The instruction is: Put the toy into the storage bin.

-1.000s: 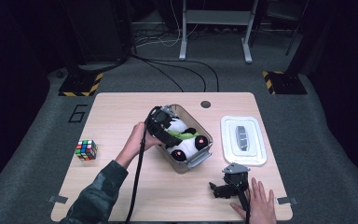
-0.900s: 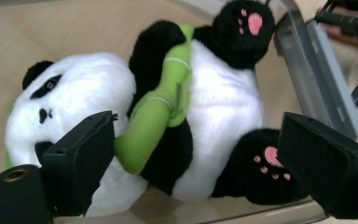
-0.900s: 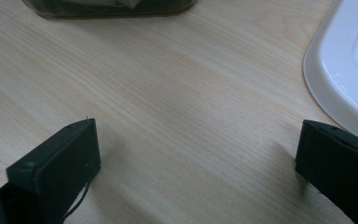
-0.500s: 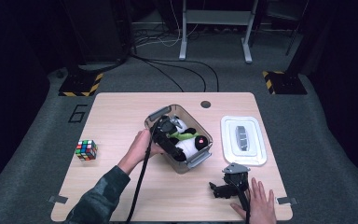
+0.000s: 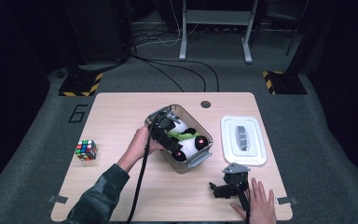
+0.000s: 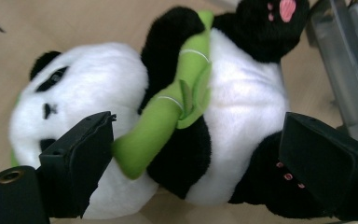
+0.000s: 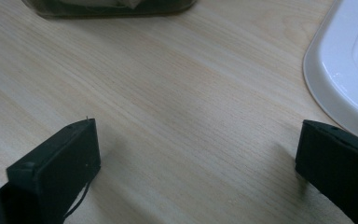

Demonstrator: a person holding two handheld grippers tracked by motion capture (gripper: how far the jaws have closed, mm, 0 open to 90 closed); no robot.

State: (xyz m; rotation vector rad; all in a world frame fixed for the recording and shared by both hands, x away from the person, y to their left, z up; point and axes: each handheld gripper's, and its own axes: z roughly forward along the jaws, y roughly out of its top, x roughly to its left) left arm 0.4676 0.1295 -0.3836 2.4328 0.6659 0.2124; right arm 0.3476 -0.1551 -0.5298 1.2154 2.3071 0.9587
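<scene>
A black-and-white plush panda (image 5: pixel 189 140) with a green bamboo stalk lies on its back in a clear plastic bin (image 5: pixel 193 162) at the table's middle. My left gripper (image 5: pixel 165 128) reaches into the bin's left end, held by a hand. In the left gripper view its jaws (image 6: pixel 196 172) stand wide, straddling the panda (image 6: pixel 242 107) without visibly pressing it. They have just been closing slightly with the panda between them. My right gripper (image 5: pixel 223 186) rests open on the table at the front right, under a hand, with bare wood between its jaws (image 7: pixel 196 154).
The bin's white lid (image 5: pixel 243 140) lies flat to the right of the bin, and its edge (image 7: pixel 349 70) is close to the right jaw in the right gripper view. A Rubik's cube (image 5: pixel 86 150) sits near the table's left edge. A cable trails from the left gripper toward the front.
The left gripper has sunk slightly into the bin, closer over the panda. The right gripper and its hand have stayed where they were.
</scene>
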